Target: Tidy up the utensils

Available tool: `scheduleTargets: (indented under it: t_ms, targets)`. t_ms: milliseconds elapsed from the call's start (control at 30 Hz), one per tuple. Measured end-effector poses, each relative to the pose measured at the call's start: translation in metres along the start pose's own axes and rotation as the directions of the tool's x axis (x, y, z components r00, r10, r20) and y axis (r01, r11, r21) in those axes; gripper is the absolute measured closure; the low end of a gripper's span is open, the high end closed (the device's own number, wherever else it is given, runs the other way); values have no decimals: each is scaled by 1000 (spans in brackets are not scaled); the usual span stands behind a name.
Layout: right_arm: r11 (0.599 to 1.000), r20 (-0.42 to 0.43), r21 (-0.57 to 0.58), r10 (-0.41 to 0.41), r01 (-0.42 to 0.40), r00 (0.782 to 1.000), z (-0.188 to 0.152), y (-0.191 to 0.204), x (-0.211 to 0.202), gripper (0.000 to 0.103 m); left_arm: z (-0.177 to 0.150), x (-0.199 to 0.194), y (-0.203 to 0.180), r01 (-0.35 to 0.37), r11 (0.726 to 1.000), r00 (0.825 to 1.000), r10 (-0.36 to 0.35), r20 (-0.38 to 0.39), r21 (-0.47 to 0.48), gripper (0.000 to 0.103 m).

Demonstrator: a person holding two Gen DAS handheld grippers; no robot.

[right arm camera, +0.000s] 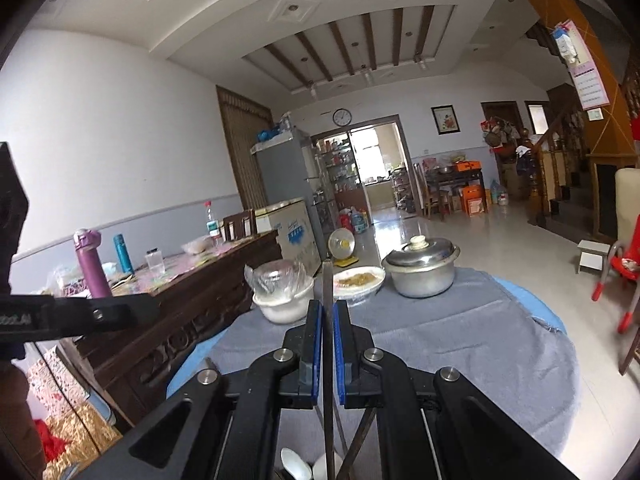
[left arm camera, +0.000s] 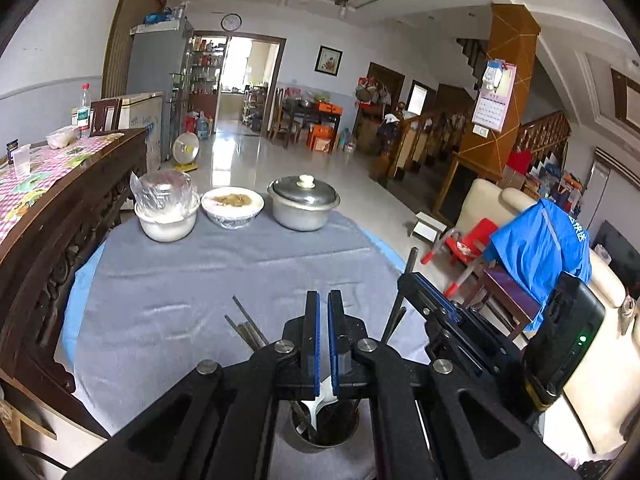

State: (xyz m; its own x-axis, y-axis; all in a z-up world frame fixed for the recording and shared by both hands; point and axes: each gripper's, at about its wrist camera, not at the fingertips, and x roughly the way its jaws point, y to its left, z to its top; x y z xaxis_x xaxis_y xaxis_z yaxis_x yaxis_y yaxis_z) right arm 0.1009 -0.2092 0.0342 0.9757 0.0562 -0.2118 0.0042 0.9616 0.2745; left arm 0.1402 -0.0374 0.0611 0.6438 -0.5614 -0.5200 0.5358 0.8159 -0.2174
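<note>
Left gripper [left arm camera: 323,304]: narrow, pinching the handle of a white spoon [left arm camera: 322,400], held straight above the holder; probably for a vertical drop into it.
Right gripper [right arm camera: 327,312]: closed onto one dark chopstick [right arm camera: 327,280], upright between the blue pads [right arm camera: 317,344]; tip seems directed down to the same holder, though the lower end is hidden.
Utensil holder [left arm camera: 324,428]: dark metal cup at the near edge of the table, directly under the left gripper; inside, dark sticks and the spoon head, exact count not possible to tell.
White spoons [right arm camera: 296,462]: two pale bowls low in the right wrist view, probably inside the holder; rim not seen there.
Loose chopsticks [left arm camera: 250,326]: several on the grey cloth [left arm camera: 224,272], just left of the left gripper, not yet collected.
Task progress: judged as midway, some utensils in the cup, some outside.
White bowl [left arm camera: 166,222]: far left edge of table, clear plastic container stacked on it.
Plate [left arm camera: 232,204]: far edge, middle, brownish food, seems covered with film.
Metal pot [left arm camera: 302,204]: far edge, right, lid on, content hidden.
Risk: crowded cup; held pieces may catch on sticks already inside.
</note>
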Motion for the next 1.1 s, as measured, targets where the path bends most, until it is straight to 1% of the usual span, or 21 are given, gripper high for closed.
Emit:
scheduleTargets:
  t_ms: [100, 167, 267, 333, 400, 433, 467, 500, 533, 567, 600, 633, 700, 800, 833, 867, 900, 967, 1033, 1100]
  targets:
    - [1000, -20, -4, 29, -29, 999, -3, -1, -4, 97, -1, 0, 1, 8, 1000, 1000, -8, -9, -4, 100]
    - [999, -39, -11, 49, -50, 998, -6, 0, -7, 96, 0, -4, 4, 10, 1000, 1000, -10, 1, -10, 100]
    - [995, -98, -13, 101, -103, 990, -9, 2, -7, 95, 4, -17, 12, 0, 1000, 999, 1, 43, -24, 100]
    - [994, -109, -14, 107, -109, 988, -10, 1, -9, 95, 8, -28, 19, -25, 999, 996, 28, 81, -33, 100]
    - [992, -94, 7, 125, -124, 988, -6, -6, -14, 89, 12, -36, 26, -63, 997, 992, 67, 105, -40, 98]
    - [991, -84, 20, 130, -129, 988, -3, -8, -16, 78, 13, -39, 31, -86, 995, 990, 90, 111, -44, 90]
    - [991, -61, 42, 133, -130, 989, 2, -14, -21, 69, 14, -41, 36, -109, 993, 987, 114, 115, -48, 76]
    - [992, -37, 53, 120, -118, 992, 5, -18, -25, 67, 14, -43, 40, -140, 989, 982, 145, 120, -53, 66]
    - [993, -17, 57, 102, -101, 995, 9, -22, -28, 67, 13, -45, 45, -181, 982, 974, 187, 126, -57, 48]
    - [995, 3, 59, 79, -79, 997, 12, -26, -32, 67, 12, -47, 50, -225, 973, 964, 231, 134, -60, 41]
    - [996, 20, 64, 57, -59, 998, 15, -31, -36, 67, 12, -47, 52, -250, 966, 957, 256, 136, -61, 41]
    - [996, 31, 73, 39, -42, 999, 19, -35, -38, 67, 10, -46, 57, -294, 954, 945, 299, 128, -61, 40]
    - [995, 40, 98, -10, 6, 999, 22, -49, -41, 67, 7, -40, 69, -349, 935, 931, 354, 93, -64, 37]
    - [986, 26, 144, -85, 81, 996, 24, -70, -40, 67, -2, -27, 86, -374, 924, 926, 376, 23, -81, 35]
    - [983, 17, 157, -97, 93, 995, 25, -75, -40, 67, -6, -21, 91, -386, 919, 922, 387, -6, -84, 35]
    - [977, 2, 178, -116, 114, 993, 24, -84, -38, 67, -11, -15, 96, -405, 911, 914, 403, -34, -84, 35]
    - [973, -9, 189, -129, 129, 992, 25, -90, -36, 67, -16, -8, 101, -430, 900, 903, 426, -62, -77, 35]
    - [964, -41, 211, -155, 160, 987, 22, -102, -32, 67, -22, 3, 106, -456, 888, 888, 449, -94, -66, 35]
    - [958, -66, 228, -163, 173, 985, 20, -110, -30, 67, -28, 11, 113, -472, 879, 878, 462, -125, -67, 35]
    - [954, -91, 239, -165, 183, 982, 16, -115, -26, 67, -31, 14, 115, -479, 875, 873, 468, -134, -69, 35]
